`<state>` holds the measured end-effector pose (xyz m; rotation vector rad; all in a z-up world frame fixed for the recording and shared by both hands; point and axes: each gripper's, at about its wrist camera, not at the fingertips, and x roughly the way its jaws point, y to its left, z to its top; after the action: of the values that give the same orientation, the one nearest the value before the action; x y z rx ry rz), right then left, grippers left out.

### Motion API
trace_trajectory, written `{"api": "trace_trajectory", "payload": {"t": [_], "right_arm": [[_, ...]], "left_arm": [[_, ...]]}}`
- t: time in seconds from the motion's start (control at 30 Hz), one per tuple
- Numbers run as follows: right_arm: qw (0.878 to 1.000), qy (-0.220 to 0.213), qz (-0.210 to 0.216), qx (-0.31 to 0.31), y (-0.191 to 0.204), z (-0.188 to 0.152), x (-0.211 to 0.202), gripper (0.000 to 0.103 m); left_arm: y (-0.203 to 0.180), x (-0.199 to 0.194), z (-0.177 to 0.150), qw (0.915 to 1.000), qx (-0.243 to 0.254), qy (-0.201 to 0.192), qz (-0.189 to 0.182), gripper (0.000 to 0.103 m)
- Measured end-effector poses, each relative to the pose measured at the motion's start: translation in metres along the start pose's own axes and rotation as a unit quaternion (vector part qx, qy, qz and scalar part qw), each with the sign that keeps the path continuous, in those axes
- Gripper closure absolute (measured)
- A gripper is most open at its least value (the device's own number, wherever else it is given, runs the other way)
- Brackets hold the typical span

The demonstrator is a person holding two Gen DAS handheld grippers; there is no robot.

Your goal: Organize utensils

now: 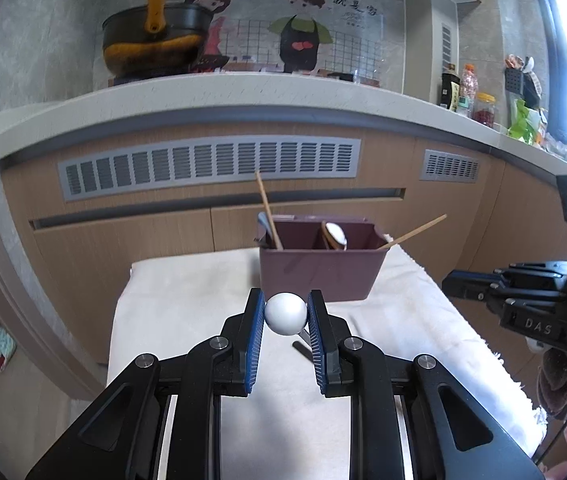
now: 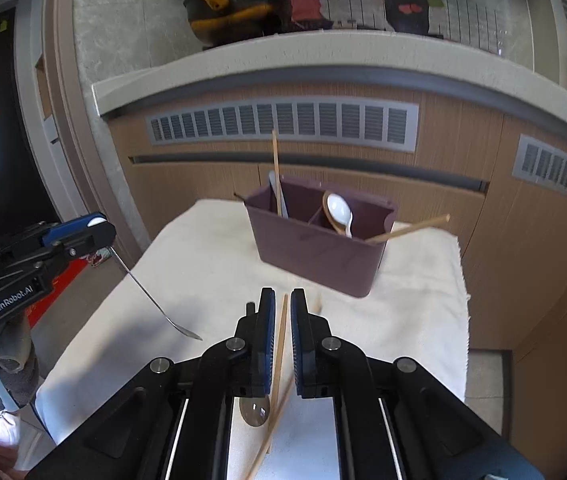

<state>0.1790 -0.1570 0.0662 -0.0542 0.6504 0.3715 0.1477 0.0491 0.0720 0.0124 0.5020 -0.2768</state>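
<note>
Two grippers above cloth-covered table: left gripper clamped on white-ended metal spoon; right gripper nearly closed, pinching wooden chopstick; purple plastic utensil holder beyond.

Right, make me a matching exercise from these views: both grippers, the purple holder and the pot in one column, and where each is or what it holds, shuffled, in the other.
Column A
1. left gripper
2. right gripper
3. purple holder
4. pot with the yellow handle

Column B
a. on the counter at the back
b. shut on a wooden chopstick
c. standing on the white cloth
d. shut on a white-ended metal utensil

Pairs: 1-d, 2-b, 3-c, 4-a
</note>
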Motion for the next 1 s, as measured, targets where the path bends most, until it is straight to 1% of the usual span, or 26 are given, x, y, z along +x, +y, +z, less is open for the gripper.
{"api": "trace_trajectory", "payload": {"t": [0.07,0.13,0.23,0.3,0.33,0.37,0.43,0.6,0.77,0.83,0.93,0.97,1.0], "right_arm": [[1.0,-0.012,-0.003,-0.009,0.003,0.004,-0.012,0.096],[1.0,-0.008,0.0,-0.013,0.004,0.005,-0.013,0.096],[1.0,0.019,-0.004,-0.009,-0.002,0.001,0.002,0.094],[0.999,0.046,-0.015,0.0,-0.01,-0.007,0.02,0.088],[0.998,0.062,-0.023,0.009,-0.016,-0.012,0.031,0.081],[0.997,0.076,-0.027,0.019,-0.023,-0.017,0.041,0.077],[0.993,0.11,-0.029,0.037,-0.032,-0.028,0.063,0.077],[0.985,0.162,-0.036,0.053,-0.036,-0.047,0.115,0.077],[0.981,0.179,-0.053,0.052,-0.029,-0.054,0.148,0.077],[0.98,0.184,-0.051,0.052,-0.027,-0.055,0.156,0.077],[0.981,0.181,-0.061,0.043,-0.024,-0.053,0.163,0.077],[0.981,0.181,-0.065,0.033,-0.022,-0.053,0.164,0.08],[0.981,0.18,-0.068,0.024,-0.02,-0.053,0.164,0.086]], "left_arm": [[-0.005,-0.006,0.005,1.0,0.006,-0.006,0.0,0.08],[-0.008,-0.01,0.008,0.9999,0.011,-0.01,0.003,0.08],[-0.009,-0.011,0.009,0.9999,0.007,-0.006,0.008,0.08],[-0.008,-0.01,0.006,1.0,0.002,-0.001,0.01,0.08],[-0.006,-0.01,0.002,0.9999,-0.002,0.002,0.01,0.08],[-0.004,-0.008,0.0,0.9999,-0.006,0.005,0.011,0.08],[0.001,-0.005,-0.005,0.9998,-0.014,0.013,0.01,0.08],[0.008,0.008,-0.018,0.9992,-0.024,0.032,0.006,0.08],[0.011,0.021,-0.029,0.9983,-0.029,0.05,-0.002,0.08],[0.014,0.025,-0.032,0.998,-0.033,0.054,-0.006,0.08],[0.018,0.031,-0.034,0.9974,-0.039,0.059,-0.01,0.08],[0.019,0.032,-0.035,0.9972,-0.043,0.061,-0.011,0.08],[0.02,0.034,-0.036,0.9969,-0.046,0.063,-0.012,0.08]]}}
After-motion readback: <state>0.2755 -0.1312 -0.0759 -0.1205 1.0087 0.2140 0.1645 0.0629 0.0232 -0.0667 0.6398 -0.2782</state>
